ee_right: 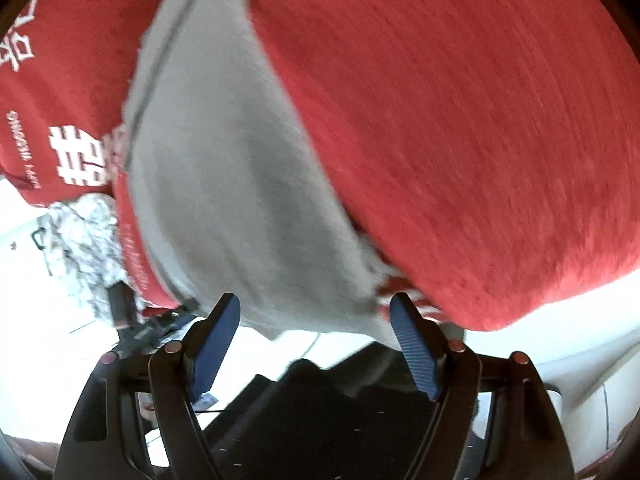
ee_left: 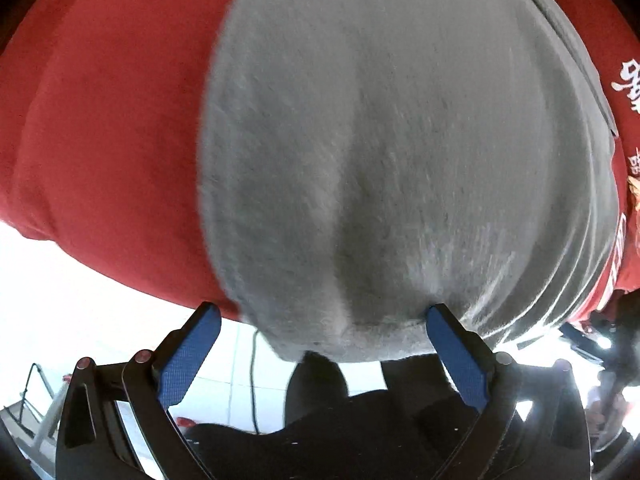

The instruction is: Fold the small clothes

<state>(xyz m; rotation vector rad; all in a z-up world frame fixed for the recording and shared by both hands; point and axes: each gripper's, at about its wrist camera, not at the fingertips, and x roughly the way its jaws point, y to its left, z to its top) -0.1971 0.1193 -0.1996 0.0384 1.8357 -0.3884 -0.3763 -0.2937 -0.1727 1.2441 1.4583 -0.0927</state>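
- Left wrist view: a red cloth with a soft, slightly fuzzy weave point(ee_left: 100, 120) covers the surface and fills the left side. Its near hem curves across, with a bright white floor below it.
- At centre lies a small grey garment of fleecy, brushed fabric point(ee_left: 380, 140), spread flat over the red cloth. Its near edge overhangs the red hem and droops toward the camera.
- The left gripper point(ee_left: 324, 320) has black arms and blue ribbed pads. Its jaws are spread wide on either side of the drooping grey edge. The right-hand pad sits against the fabric, but nothing is pinched.
- Far right: white printed characters on the red cloth, and a darker seam along the grey garment's far edge.
- Right wrist view: at the far left, the same white print, with a crumpled white patterned cloth point(ee_right: 84, 240) below it.
- At centre, the grey garment runs diagonally, with a thin dark seam along its left edge and a frayed near corner.
- The right gripper point(ee_right: 316, 312) also stands spread, its blue pads flanking the near grey hem and gripping nothing.
- To the right, bare red cloth, blurred.
- Handling, as a judgement: the garment looks light, limp and non-slippery, so it should sag when lifted. The near hem corners look like the best places to take hold.
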